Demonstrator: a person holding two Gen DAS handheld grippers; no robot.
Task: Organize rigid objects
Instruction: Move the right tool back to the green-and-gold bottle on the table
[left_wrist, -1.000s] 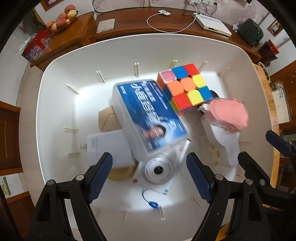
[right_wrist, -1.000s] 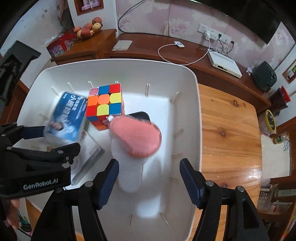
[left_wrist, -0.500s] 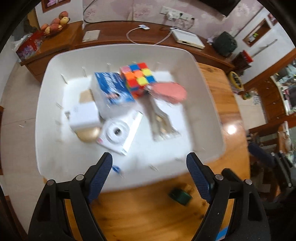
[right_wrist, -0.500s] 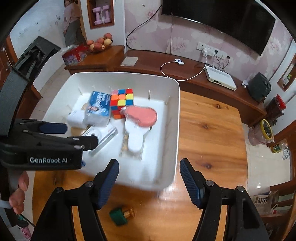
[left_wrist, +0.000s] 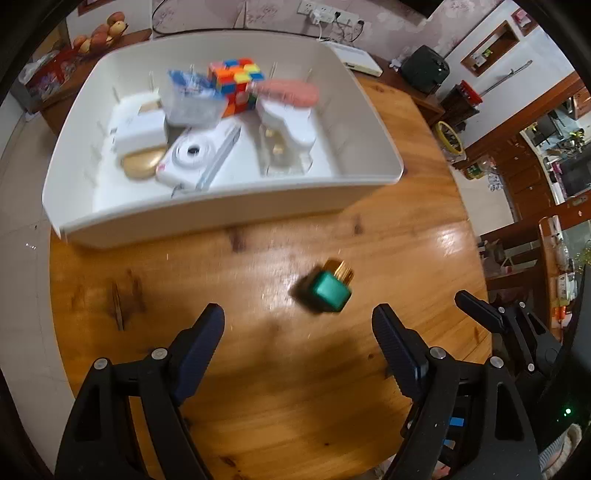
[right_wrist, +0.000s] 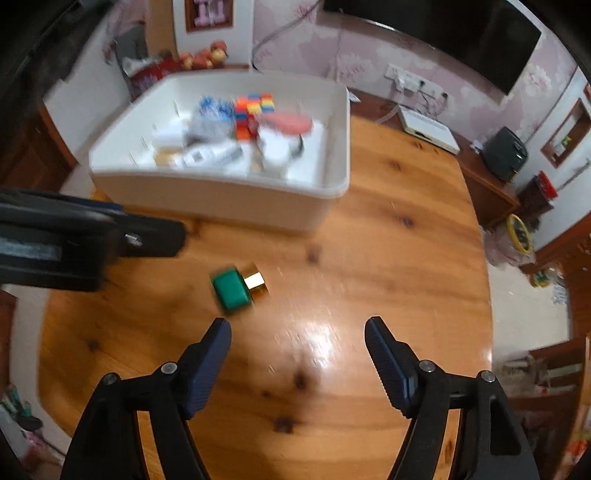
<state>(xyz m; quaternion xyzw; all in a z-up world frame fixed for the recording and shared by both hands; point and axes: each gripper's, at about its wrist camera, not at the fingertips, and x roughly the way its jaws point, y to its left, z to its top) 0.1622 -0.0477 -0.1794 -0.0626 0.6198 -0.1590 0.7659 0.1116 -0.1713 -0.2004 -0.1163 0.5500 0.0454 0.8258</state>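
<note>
We judge the white bin (left_wrist: 229, 206) on the bench (left_wrist: 258, 369) already holds most things, and the step in hand is fetching the green, gold-capped bottle (right_wrist: 238, 288) lying just in front of the bin. The left gripper (left_wrist: 297, 328) has wide, empty fingers, while the right gripper (right_wrist: 297, 341) is opening with nothing between its fingers. Next, one must straddle the bottle and close.

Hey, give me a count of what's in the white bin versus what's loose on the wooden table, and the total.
In the white bin: 7
Loose on the wooden table: 1, the green bottle
Total: 8
The frames are blurred, so the bin count is approximate.
</note>
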